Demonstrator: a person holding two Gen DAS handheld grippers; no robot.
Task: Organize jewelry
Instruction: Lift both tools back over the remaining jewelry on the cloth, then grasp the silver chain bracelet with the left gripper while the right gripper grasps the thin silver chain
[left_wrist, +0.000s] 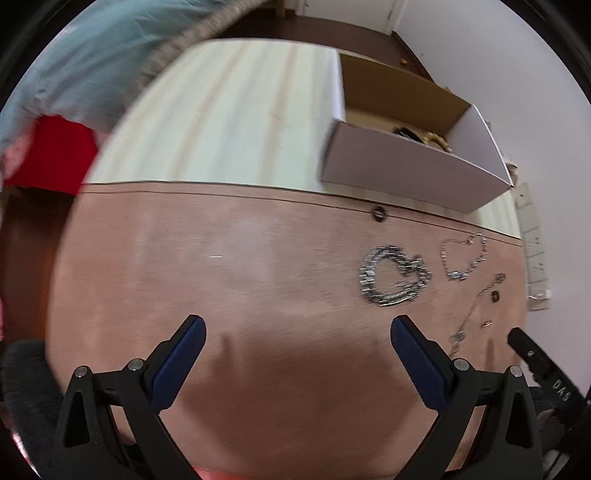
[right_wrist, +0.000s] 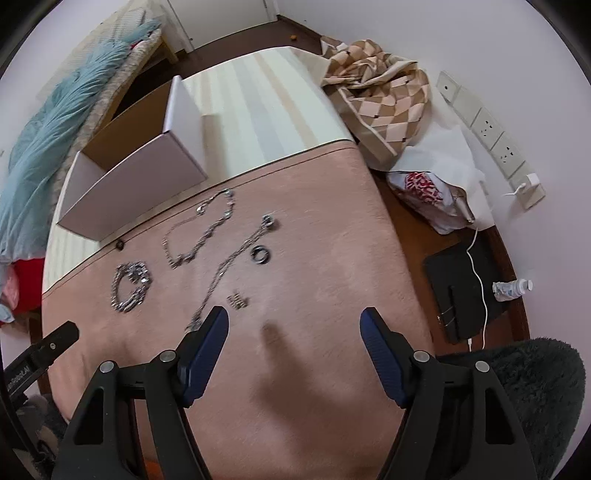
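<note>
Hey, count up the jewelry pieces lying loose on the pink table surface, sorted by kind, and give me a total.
Chains and necklaces: 3, namely the coiled chunky chain, the looped necklace and the long thin chain.
Rings: 2, the dark ring and the small dark ring near the box.
Small clasp-like piece: 1.
Total: 6.

The right gripper (right_wrist: 293, 326) hung over the pink table (right_wrist: 332, 258) with its jaws spread wide, holding nothing. Beyond its fingertips lay 2 chain necklaces (right_wrist: 199, 236), a coiled bracelet (right_wrist: 131, 282), a dark ring (right_wrist: 260, 254) and the open white box (right_wrist: 140, 181).
</note>
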